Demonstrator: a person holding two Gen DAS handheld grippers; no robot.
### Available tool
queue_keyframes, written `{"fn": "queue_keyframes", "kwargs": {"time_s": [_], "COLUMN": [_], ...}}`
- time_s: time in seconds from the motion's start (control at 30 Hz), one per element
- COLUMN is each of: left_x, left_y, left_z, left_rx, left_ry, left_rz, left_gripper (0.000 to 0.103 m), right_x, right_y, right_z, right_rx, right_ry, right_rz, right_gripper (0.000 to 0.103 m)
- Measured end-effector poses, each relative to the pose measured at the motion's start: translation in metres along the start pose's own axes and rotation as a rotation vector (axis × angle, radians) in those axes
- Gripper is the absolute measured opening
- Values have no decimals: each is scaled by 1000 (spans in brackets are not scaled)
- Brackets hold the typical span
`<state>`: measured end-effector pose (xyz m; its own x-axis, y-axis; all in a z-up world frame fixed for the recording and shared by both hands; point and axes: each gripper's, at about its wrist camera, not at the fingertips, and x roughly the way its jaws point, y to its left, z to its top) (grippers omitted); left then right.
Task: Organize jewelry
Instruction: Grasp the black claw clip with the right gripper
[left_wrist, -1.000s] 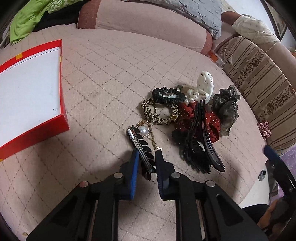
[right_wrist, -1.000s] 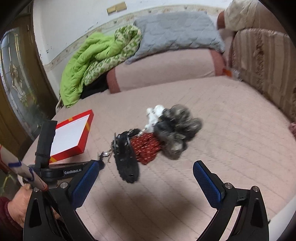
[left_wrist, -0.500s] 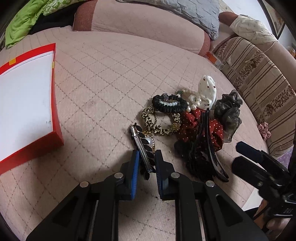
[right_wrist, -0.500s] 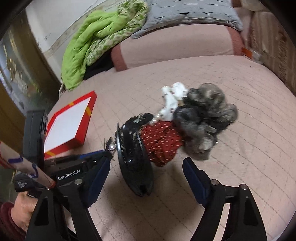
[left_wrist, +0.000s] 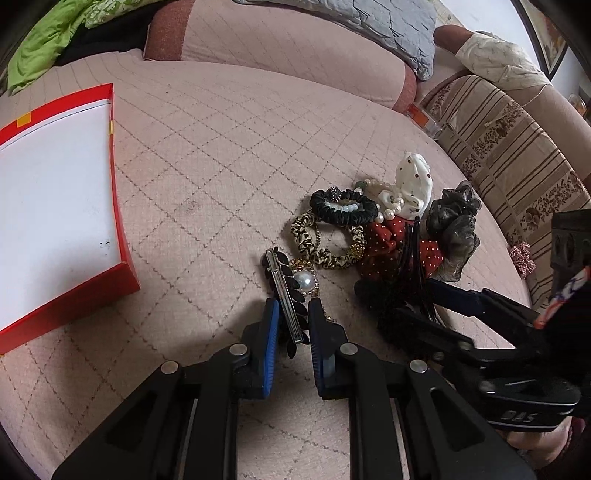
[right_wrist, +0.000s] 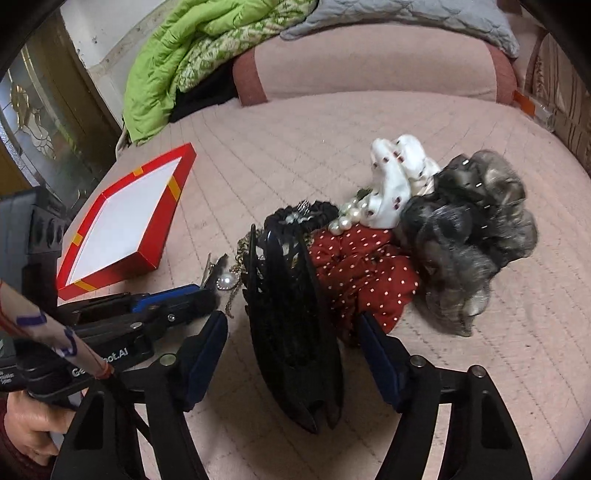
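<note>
a: black plastic first. in the left wrist view the leaf hair clip (left_wrist: 286, 291) lies just on the near side of the leopard scrunchie (left_wrist: 325, 240), its metal spine running away from the camera, in line with the fingers. the left gripper (left_wrist: 291, 332) has its blue pads closed narrowly on the clip's near end, so that one is held.

b: and the red box (left_wrist: 110, 177)?

a: well to the left of the leopard scrunchie, white floor bare, nothing in it as far as i can see. the pearl pendant (left_wrist: 306, 282) sits touching the clip's right side, on the scrunchie's near edge.

b: right wrist view, then.

a: here the big black claw clip (right_wrist: 291, 332) lies near-side and to the right of the leopard scrunchie, which is mostly hidden behind it. its long axis points almost straight away from the camera, between the right gripper (right_wrist: 291, 354) fingers. the jaws have just been closing in; they stand apart with the claw clip between them, and i see a gap on each side, so no grip yet.

b: so which hand is nearer that claw clip?

a: the right one, by my reading. it straddles the clip across its narrow width, and the red dotted scrunchie (right_wrist: 362, 269) touches the clip's right flank, close to the right pad (right_wrist: 380, 354), so it could get pinched along with it.
</note>
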<state>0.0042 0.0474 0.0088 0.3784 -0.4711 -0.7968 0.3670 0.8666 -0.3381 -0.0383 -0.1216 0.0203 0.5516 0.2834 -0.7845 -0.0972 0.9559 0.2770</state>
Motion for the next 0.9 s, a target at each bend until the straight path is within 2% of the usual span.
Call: {"fn": "queue_keyframes", "kwargs": {"time_s": [0.03,0.13,0.17,0.33,0.43,0.53,0.67,0.9], "left_x": [0,2,3,7,4,-2,-15,-44], "left_y": [0,-2,-4,-6,-11,-12,-12,-2], "left_z": [0,1,2,4,2,1,-1,0], "left_rx": [-1,4,8,-2,27,37,31,29], "left_ry": [-3,-1,-1,-17,-31,-42,-77,-151], "left_rz": [2,8,11,23,37,20,5,32], "left_gripper": [16,16,16,18,15,15,15,15], "right_x": [2,8,7,-3,-19,-38,-52,-56], "right_y": [1,3,3,0,-2,-4,-2,10], "right_z": [0,-1,-1,0,2,2,4,7], "right_rx": [-5,-32,-42,-14,17,49,70,69], "right_ry": [7,25,22,-2,-60,-134,-197,-218], "right_rz": [-13,-68,-83,-50,-26,28,55,78], "right_gripper": [74,51,46,46,46,46,46,46]}}
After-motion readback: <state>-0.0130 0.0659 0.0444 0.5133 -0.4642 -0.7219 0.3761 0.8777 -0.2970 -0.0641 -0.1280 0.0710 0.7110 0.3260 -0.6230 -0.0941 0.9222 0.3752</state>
